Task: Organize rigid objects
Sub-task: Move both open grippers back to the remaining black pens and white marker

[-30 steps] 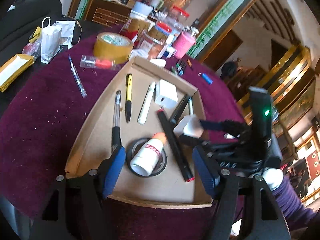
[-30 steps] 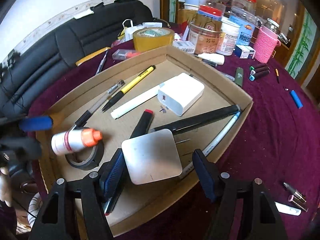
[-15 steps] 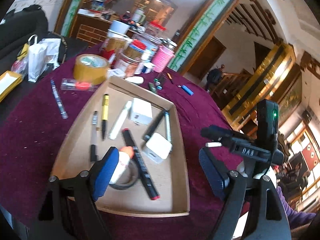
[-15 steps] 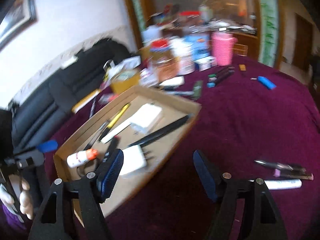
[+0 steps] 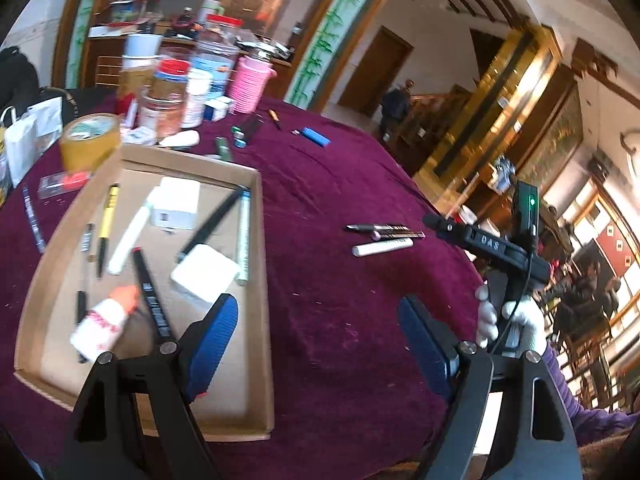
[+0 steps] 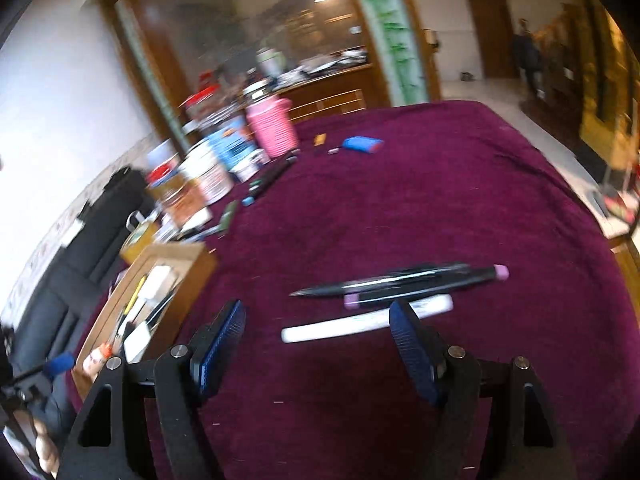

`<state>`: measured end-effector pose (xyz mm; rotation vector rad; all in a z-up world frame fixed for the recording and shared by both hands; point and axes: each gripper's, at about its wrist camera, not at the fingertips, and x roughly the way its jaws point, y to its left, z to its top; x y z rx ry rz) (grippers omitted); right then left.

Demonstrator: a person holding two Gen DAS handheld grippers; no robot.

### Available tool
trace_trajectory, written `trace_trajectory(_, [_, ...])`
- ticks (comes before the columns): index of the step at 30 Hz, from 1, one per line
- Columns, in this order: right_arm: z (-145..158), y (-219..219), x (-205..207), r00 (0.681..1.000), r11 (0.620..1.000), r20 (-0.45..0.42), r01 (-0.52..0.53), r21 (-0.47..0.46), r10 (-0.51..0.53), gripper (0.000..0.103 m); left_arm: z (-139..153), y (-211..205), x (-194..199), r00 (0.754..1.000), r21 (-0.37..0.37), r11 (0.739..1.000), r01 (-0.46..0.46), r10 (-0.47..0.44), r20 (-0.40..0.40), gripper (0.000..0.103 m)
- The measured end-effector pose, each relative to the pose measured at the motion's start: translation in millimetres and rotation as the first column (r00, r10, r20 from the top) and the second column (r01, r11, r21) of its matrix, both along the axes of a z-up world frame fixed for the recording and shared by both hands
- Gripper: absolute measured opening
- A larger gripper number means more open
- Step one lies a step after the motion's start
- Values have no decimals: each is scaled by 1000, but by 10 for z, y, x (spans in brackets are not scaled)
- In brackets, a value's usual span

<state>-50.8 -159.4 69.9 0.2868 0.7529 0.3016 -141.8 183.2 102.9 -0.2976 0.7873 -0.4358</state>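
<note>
- Lying loose on the purple tablecloth (image 6: 460,184), well clear of the cardboard tray (image 5: 264,280), are three slim writing things: a white marker (image 6: 360,322), a dark pen with pink ends (image 6: 432,286) and a black pen (image 6: 380,278) resting against it.
- Right gripper (image 6: 318,340) hangs just short of the white marker, jaws spread with nothing between them; one blue pad overlaps the marker's right part in the right wrist view.
- Left gripper (image 5: 318,344) is also spread and empty, above bare cloth beside the tray's near right corner.
- Handling, as a judgement: the white marker looks light, stiff and round — likely to roll or slip sideways on a smooth barrel, not fragile.
- Best hold is probably across the middle of the barrel, pads square to its length, so it does not tip.
- The two dark pens touch each other — taking one may drag the other.
- The tray already holds pens, two white blocks and a small bottle (image 5: 102,322), so free floor is limited.
</note>
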Motion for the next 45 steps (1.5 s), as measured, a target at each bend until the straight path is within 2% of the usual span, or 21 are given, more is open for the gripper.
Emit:
trace_trajectory(4, [3, -441, 35, 995, 994, 11, 101, 39, -102, 79, 5, -228, 31, 999, 20, 999, 34, -34, -11, 82])
trace_trajectory(6, [0, -691, 75, 986, 984, 18, 166, 69, -167, 83, -7, -342, 66, 998, 22, 998, 51, -51, -22, 82])
trace_trajectory(10, [-71, -1224, 226, 949, 941, 7, 311, 136, -315, 83, -36, -560, 158, 996, 43, 996, 77, -74, -56, 82])
trace_trajectory(13, [-150, -1547, 357, 918, 908, -2, 394, 144, -397, 83, -28, -708, 220, 993, 66, 993, 96, -91, -68, 82])
trace_trajectory(17, [-305, -1849, 437, 884, 870, -15, 462, 171, -467, 83, -49, -906, 341, 990, 101, 987, 125, -117, -84, 82])
trace_trajectory(22, [-486, -1994, 469, 872, 847, -84, 489, 210, -482, 83, -192, -1139, 593, 982, 112, 982, 151, -136, -133, 82])
trace_trajectory(25, [-485, -1986, 461, 871, 849, -79, 491, 196, -485, 83, -347, -1287, 764, 974, 72, 986, 149, -133, -186, 82])
trace_trajectory(29, [-510, -2026, 465, 862, 842, -85, 506, 186, -499, 83, -552, -1500, 909, 945, -23, 981, 191, -191, -265, 82])
trace_trajectory(32, [-560, -2061, 494, 861, 840, -105, 509, 187, -498, 83, -611, -1600, 933, 936, -19, 976, 216, -213, -279, 82])
trace_trajectory(45, [-610, -2042, 553, 861, 849, -122, 508, 147, -494, 83, -715, -1342, 1030, 934, -64, 987, 146, -159, -321, 82])
